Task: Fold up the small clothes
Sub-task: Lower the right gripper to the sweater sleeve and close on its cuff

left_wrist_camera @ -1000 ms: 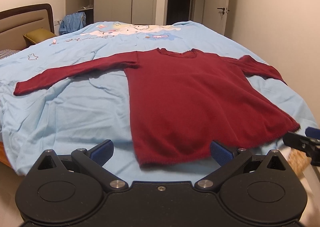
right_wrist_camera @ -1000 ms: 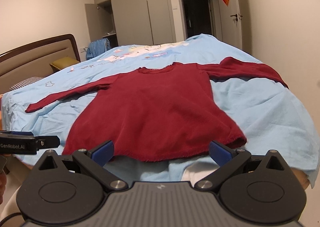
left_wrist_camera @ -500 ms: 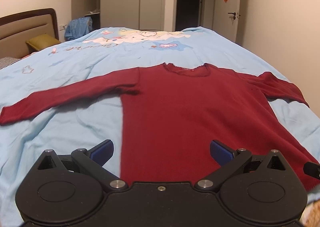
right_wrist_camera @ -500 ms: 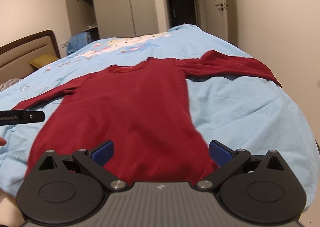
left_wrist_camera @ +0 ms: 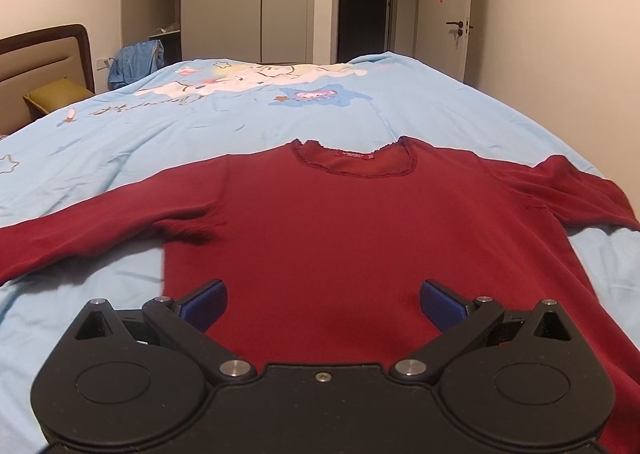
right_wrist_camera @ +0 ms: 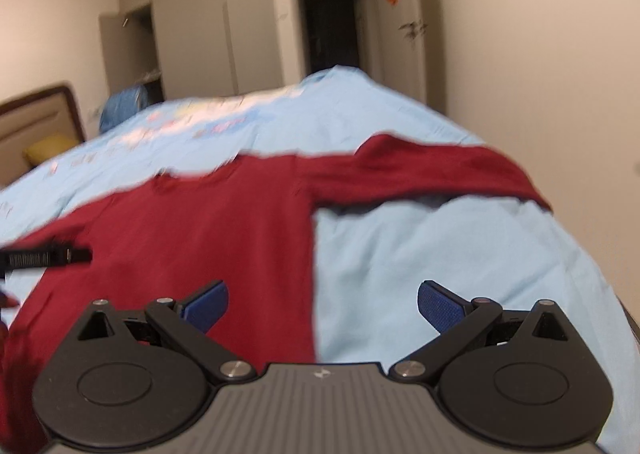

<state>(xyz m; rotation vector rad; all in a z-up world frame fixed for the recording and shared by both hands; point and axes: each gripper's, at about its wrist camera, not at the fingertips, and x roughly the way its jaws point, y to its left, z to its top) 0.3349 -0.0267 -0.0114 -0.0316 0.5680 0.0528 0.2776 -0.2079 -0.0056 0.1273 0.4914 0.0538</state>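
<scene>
Red sweater (left_wrist_camera: pixel 340 238) lies flat on the bed (left_wrist_camera: pixel 280 113), unfolded. Both my grippers, left (left_wrist_camera: pixel 323 304) and right (right_wrist_camera: pixel 322 304), hover with jaws wide, empty. I advise pinching each sleeve near its cuff.

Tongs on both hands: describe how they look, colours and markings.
Left tongs: matte black body with two round discs, silver pivot screws, angled black linkage arms ending in ribbed blue fingertips. Right tongs: same build, but with a grey ribbed centre plate bearing a small white logo.
</scene>
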